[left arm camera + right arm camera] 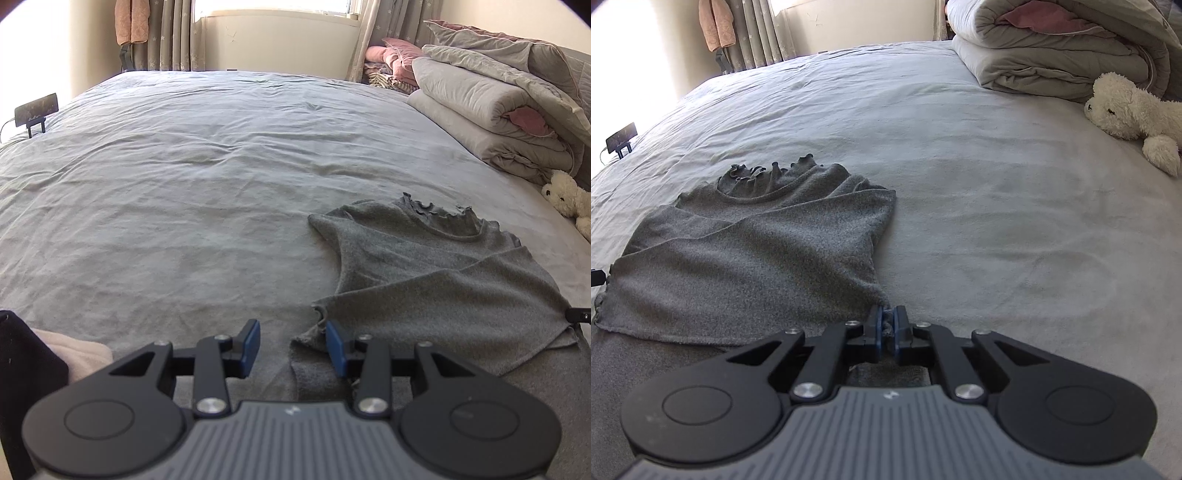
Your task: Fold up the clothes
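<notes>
Grey top (750, 258) lies partly folded on the bed (184, 166), near edge. Right gripper (885, 325) is clamped on its right corner; left gripper (291, 343) stands part open, the left hem corner between its pads, not pinched. Risk: lifting one-sided would drag and skew the fold. Folded duvet (498, 110) and soft toy (1126, 110) lie well apart; nothing obstructs.

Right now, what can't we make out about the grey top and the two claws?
- Left wrist view: the grey top has its lower hem hidden behind the left claw, and its right side is cut off by the frame edge.
- Right wrist view: the corner pinched in the right claw is hidden between the pads.
- Right wrist view: the phone on a stand is too small to read.
</notes>
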The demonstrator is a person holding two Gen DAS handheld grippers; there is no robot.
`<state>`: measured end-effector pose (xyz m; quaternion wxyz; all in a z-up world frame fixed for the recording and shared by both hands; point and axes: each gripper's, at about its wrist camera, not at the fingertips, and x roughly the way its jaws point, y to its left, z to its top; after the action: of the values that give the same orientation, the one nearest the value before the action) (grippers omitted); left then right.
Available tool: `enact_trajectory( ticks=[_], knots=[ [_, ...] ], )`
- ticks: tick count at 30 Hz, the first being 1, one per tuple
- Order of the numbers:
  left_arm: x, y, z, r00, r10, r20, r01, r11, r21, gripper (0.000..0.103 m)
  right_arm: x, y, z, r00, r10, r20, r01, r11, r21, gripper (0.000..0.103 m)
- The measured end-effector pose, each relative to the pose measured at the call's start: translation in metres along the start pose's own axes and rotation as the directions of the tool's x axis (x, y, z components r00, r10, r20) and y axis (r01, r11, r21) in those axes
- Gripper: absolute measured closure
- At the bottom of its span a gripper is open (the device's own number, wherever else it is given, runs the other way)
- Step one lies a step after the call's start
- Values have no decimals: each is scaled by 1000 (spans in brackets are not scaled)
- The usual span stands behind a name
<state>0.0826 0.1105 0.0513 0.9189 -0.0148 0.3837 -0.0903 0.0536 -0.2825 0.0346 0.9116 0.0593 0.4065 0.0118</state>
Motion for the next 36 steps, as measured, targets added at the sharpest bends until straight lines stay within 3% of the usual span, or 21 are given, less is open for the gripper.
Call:
enact_trajectory(
  ticks=[5,9,15,18,21,24,26,27,28,30,36],
  knots=[
    [1,4,1,1000,18,-1,-18,1000,-15,62,1,-2,0,1000,13,-5,-13,1000,11,97],
    [0,5,2,1000,22,-2,-22,999,-24,62,-4,-3,1,1000,29,-4,-29,999,18,90],
    [-8,-13,-1,999,-2,43,0,999,46,61,-22,-6,8,996,0,86,-2,1000,22,87],
    [-9,-24,-5,998,-37,41,34,996,78,61,-20,3,7,993,47,106,-46,999,-10,87],
    [-12,-31,-8,997,-64,30,61,994,94,61,-11,19,3,996,44,82,-38,997,-70,87],
    [-16,-28,-7,997,-77,30,74,995,68,61,-15,38,-1,992,79,96,-67,991,-119,87],
    [-15,-22,-6,997,-74,23,73,997,26,62,-17,56,-5,988,118,105,-98,979,-176,86],
    [-14,-21,-6,997,-72,18,72,997,12,62,-17,66,-8,985,134,105,-110,972,-206,78],
    [-13,-20,-6,997,-73,12,73,997,5,62,-17,77,-12,983,151,106,-123,964,-236,59],
    [-13,-20,-7,996,-84,1,84,996,-7,62,-16,100,-22,977,187,105,-146,938,-316,47],
    [-18,-13,-9,994,-111,-16,109,992,-68,61,-20,145,-47,964,240,117,-143,835,-531,47]
  ],
)
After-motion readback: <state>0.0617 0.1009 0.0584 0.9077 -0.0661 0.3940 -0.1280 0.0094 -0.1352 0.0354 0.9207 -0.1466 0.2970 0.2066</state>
